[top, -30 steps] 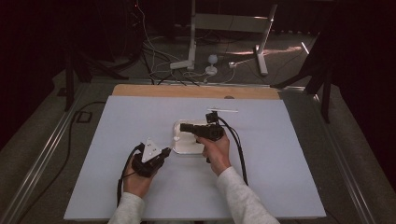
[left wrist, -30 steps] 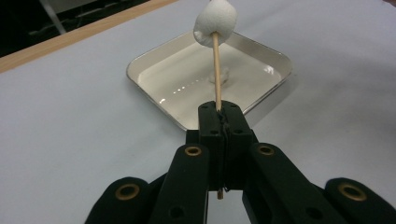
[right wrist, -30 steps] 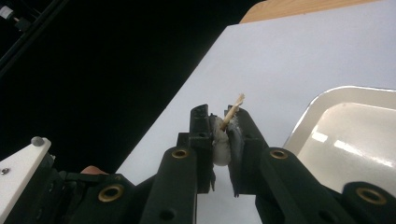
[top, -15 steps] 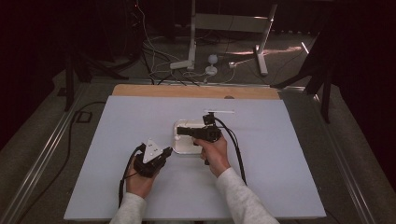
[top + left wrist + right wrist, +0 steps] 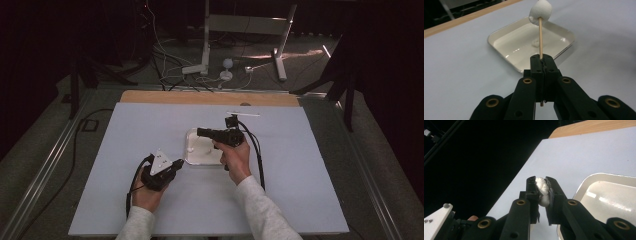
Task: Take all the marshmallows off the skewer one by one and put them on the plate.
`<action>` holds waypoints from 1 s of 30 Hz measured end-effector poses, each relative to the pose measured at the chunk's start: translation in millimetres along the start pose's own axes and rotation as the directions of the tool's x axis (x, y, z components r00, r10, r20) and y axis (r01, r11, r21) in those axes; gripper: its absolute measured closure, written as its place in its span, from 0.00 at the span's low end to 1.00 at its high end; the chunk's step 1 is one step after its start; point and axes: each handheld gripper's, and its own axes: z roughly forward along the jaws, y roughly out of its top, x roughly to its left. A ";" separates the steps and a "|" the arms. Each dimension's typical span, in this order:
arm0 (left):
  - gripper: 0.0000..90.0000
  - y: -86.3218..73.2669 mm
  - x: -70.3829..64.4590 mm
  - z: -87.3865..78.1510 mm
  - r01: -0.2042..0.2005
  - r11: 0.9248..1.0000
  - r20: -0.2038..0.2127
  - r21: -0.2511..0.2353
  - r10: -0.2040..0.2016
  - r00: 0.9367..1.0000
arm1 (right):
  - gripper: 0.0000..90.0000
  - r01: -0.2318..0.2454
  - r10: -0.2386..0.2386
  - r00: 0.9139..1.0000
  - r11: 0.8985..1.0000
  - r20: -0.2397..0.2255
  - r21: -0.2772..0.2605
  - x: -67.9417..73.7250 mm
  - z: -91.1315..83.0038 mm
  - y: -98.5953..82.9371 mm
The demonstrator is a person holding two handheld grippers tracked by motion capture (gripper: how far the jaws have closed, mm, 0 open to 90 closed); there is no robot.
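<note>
In the high view the left gripper (image 5: 176, 163) sits at lower centre-left, just beside the white tray (image 5: 192, 156), and the right gripper (image 5: 200, 132) hangs over the tray's upper edge. The left gripper view reveals more: its jaws are clenched on a skewer (image 5: 540, 37) standing upright, a marshmallow (image 5: 540, 11) on its tip at top centre. The right gripper view shows those jaws squeezing a second marshmallow (image 5: 542, 190) at mid-frame, the tray's rim (image 5: 584, 185) at lower right.

The marshmallow (image 5: 540, 11) was white on a pale tan stick (image 5: 540, 37). The tray (image 5: 499, 43) was cream, the table cover (image 5: 150, 125) light blue-grey, the grippers' jaws black.
</note>
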 end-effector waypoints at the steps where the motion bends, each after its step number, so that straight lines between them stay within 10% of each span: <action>1: 1.00 -0.2 0.5 0.1 -0.005 1.000 -0.003 0.011 0.005 1.000 | 0.91 0.002 -0.002 1.000 1.000 0.007 -0.009 0.7 -0.4 0.3; 4: 1.00 -2.5 0.8 0.5 -0.035 0.997 -0.033 0.064 0.037 0.999 | 0.92 0.012 -0.011 1.000 1.000 0.022 -0.011 0.5 0.1 1.5; 5: 1.00 -10.0 3.0 1.2 -0.045 0.993 -0.055 0.112 0.051 0.997 | 0.92 -0.033 0.044 0.996 0.990 0.078 -0.136 -8.3 -18.3 11.1; 6: 1.00 -17.6 9.5 -1.0 0.014 0.994 -0.049 0.109 -0.009 0.999 | 0.92 -0.033 0.044 0.996 0.990 0.078 -0.136 -8.3 -18.3 11.1; 12: 1.00 -9.2 19.8 -6.9 0.080 0.996 -0.063 0.044 -0.077 0.995 | 0.91 0.063 -0.058 0.992 0.997 0.110 -0.041 -13.9 -49.6 31.4; 30: 1.00 -6.9 18.2 2.3 0.095 0.993 -0.052 0.064 -0.092 0.994 | 0.76 0.072 -0.093 0.985 0.987 0.145 0.140 -23.7 -2.8 9.5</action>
